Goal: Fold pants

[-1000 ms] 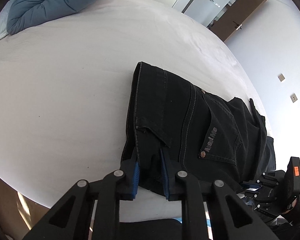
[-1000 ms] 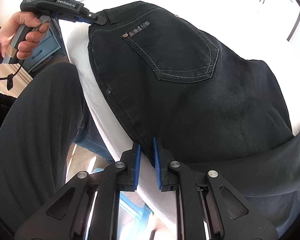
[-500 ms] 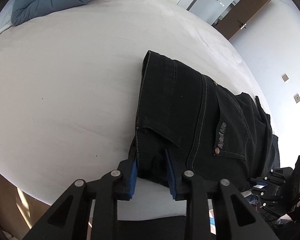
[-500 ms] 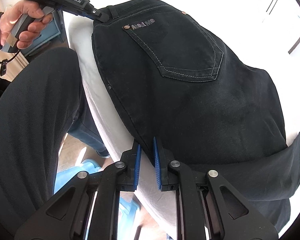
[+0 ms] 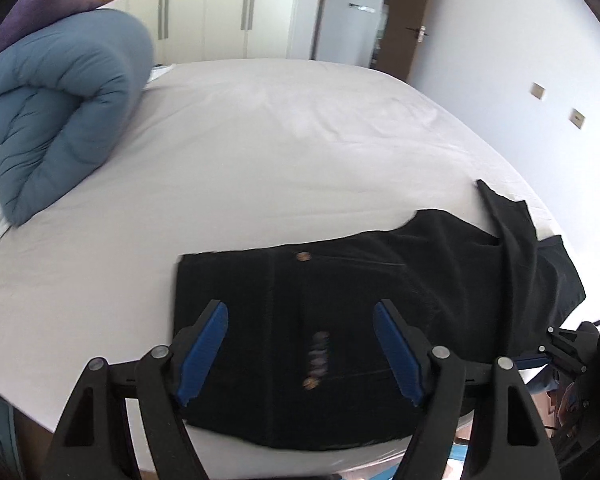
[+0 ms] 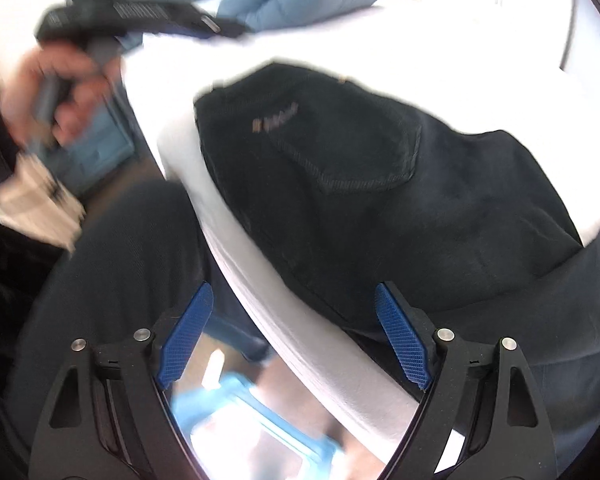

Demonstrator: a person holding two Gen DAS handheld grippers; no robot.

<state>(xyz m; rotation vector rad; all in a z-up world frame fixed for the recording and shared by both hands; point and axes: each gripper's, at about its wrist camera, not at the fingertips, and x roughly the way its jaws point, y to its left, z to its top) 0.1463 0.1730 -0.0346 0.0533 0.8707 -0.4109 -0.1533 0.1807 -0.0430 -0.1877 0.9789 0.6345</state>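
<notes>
The black pants (image 5: 360,304) lie folded on the white bed (image 5: 260,152) near its front edge, back pocket up; they also show in the right wrist view (image 6: 380,184). My left gripper (image 5: 300,344) is open and empty, raised just above the waistband end. My right gripper (image 6: 292,332) is open and empty over the bed's edge beside the pants. The left gripper's body (image 6: 140,16) shows blurred in a hand at the upper left of the right wrist view. The right gripper (image 5: 560,356) shows at the right edge of the left wrist view.
A rolled blue duvet (image 5: 60,112) lies at the bed's far left. Wardrobe doors (image 5: 220,8) and a brown door (image 5: 408,12) stand behind the bed. The person's dark-trousered leg (image 6: 112,264) is beside the bed, with a blue box (image 6: 252,420) on the floor.
Both grippers have let go of the pants and opened wide. The left gripper has lifted and swung, so the pants now lie flat below it. Both views are motion-blurred.
</notes>
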